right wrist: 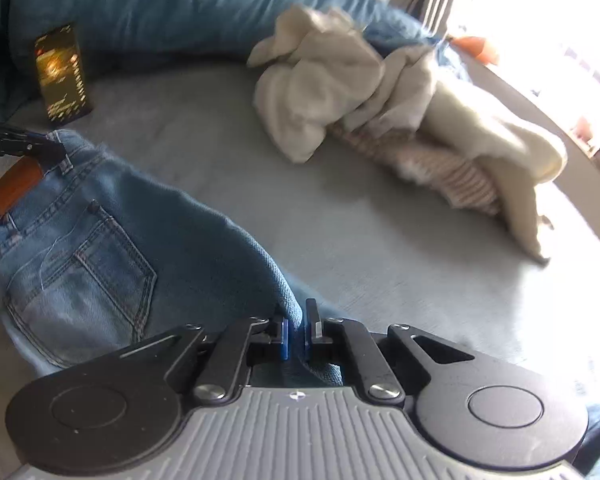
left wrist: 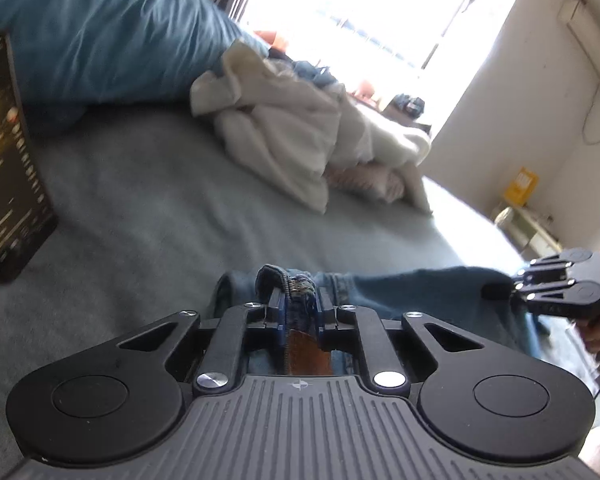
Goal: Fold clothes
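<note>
A pair of blue jeans point(right wrist: 112, 236) hangs stretched between my two grippers above the grey bed point(right wrist: 228, 152). Its back pocket and brown leather patch point(right wrist: 14, 192) face the right wrist view. My left gripper point(left wrist: 299, 300) is shut on the jeans' waistband next to the patch; it also shows in the right wrist view point(right wrist: 46, 148). My right gripper point(right wrist: 296, 328) is shut on a fold of the jeans' denim; it also shows in the left wrist view point(left wrist: 508, 290) at the far end of the jeans point(left wrist: 412, 288).
A heap of cream and striped clothes point(left wrist: 300, 132) lies at the back of the bed, also in the right wrist view point(right wrist: 364, 92). A dark box point(left wrist: 4, 160) stands by the blue pillow point(left wrist: 100, 28). A bright window point(left wrist: 380, 12) is behind.
</note>
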`<state>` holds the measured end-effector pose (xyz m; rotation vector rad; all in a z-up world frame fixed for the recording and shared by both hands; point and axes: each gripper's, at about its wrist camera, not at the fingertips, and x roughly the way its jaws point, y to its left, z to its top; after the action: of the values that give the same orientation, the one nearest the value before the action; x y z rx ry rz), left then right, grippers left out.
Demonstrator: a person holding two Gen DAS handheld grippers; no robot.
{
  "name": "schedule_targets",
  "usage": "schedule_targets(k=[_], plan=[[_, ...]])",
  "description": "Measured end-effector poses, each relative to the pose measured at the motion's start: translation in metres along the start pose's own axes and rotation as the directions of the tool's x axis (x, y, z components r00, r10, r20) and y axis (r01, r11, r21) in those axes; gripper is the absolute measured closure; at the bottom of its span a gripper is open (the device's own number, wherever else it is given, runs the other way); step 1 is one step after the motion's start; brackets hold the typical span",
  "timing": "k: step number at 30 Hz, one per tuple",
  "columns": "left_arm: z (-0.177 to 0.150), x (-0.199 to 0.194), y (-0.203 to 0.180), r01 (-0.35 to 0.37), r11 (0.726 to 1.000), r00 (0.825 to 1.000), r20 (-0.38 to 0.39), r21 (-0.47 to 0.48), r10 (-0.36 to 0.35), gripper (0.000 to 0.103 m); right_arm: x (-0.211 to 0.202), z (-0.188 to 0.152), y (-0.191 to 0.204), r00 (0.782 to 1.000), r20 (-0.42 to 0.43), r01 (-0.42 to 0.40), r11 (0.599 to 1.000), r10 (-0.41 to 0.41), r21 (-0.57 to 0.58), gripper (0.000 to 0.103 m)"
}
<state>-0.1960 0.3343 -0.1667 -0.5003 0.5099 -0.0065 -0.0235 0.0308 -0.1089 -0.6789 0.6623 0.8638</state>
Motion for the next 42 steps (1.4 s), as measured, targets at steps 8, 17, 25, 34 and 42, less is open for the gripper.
schedule_targets(k=[8, 17, 25, 34, 42], plan=[[-0.004, 0.028, 0.008, -0.054, 0.997, 0.997, -0.046, 0.051, 0.056, 0.091, 0.027, -0.001, -0.004, 1.000, -0.003, 0.013, 1.000, -0.014, -0.008, 0.098], [0.003, 0.021, 0.010, -0.108, 0.992, 0.991, -0.074, 0.062, 0.113, 0.077, 0.061, -0.014, -0.009, 0.999, -0.021, -0.032, 0.994, 0.034, 0.104, 0.095], [0.029, 0.003, -0.023, -0.040, 0.997, 0.999, 0.031, 0.066, 0.038, 0.063, 0.052, -0.027, -0.029, 0.997, 0.072, -0.029, 0.957, 0.009, 0.290, 0.054], [-0.004, 0.079, -0.065, 0.024, 0.997, 0.992, -0.124, 0.079, -0.015, 0.063, -0.029, -0.075, -0.091, 0.980, 0.184, -0.052, 0.790, -0.077, 0.610, 0.037], [-0.013, 0.093, -0.053, -0.021, 1.000, 0.990, -0.139, 0.016, 0.023, 0.064, -0.102, -0.231, -0.219, 0.939, -0.097, 0.185, 0.251, -0.329, 0.950, 0.037]])
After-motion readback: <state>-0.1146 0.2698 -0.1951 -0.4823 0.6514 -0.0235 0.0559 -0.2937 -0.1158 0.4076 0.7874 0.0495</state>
